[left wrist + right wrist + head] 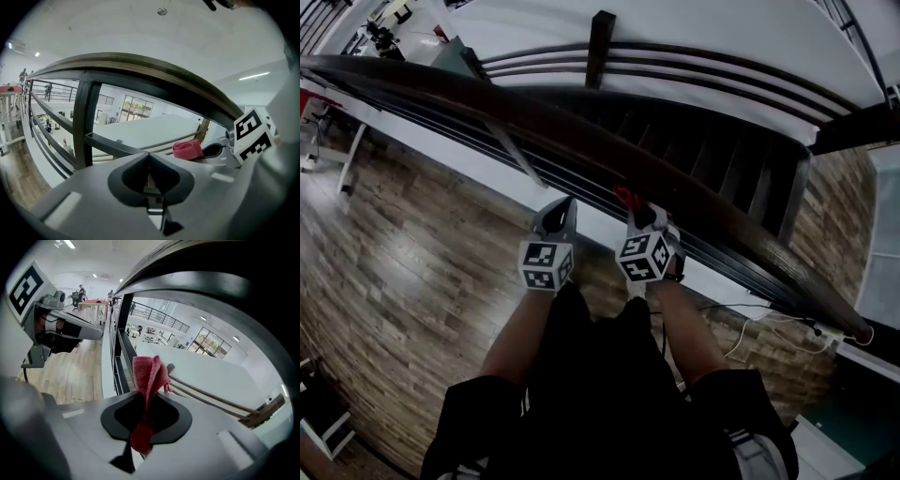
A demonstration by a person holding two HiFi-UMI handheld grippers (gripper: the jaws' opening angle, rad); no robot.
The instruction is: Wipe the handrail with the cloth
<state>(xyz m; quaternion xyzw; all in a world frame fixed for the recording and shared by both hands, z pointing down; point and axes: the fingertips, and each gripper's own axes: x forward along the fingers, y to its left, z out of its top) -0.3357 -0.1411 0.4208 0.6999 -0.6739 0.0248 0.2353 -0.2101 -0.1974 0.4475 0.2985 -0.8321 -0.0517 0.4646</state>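
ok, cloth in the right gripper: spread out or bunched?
Bunched. The red cloth stands up as a folded wad, pinched in the shut jaws of the right gripper.

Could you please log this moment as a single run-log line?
right gripper: shut on red cloth | left gripper: shut, empty | handrail: just ahead of both grippers | cloth-rail contact: cannot tell
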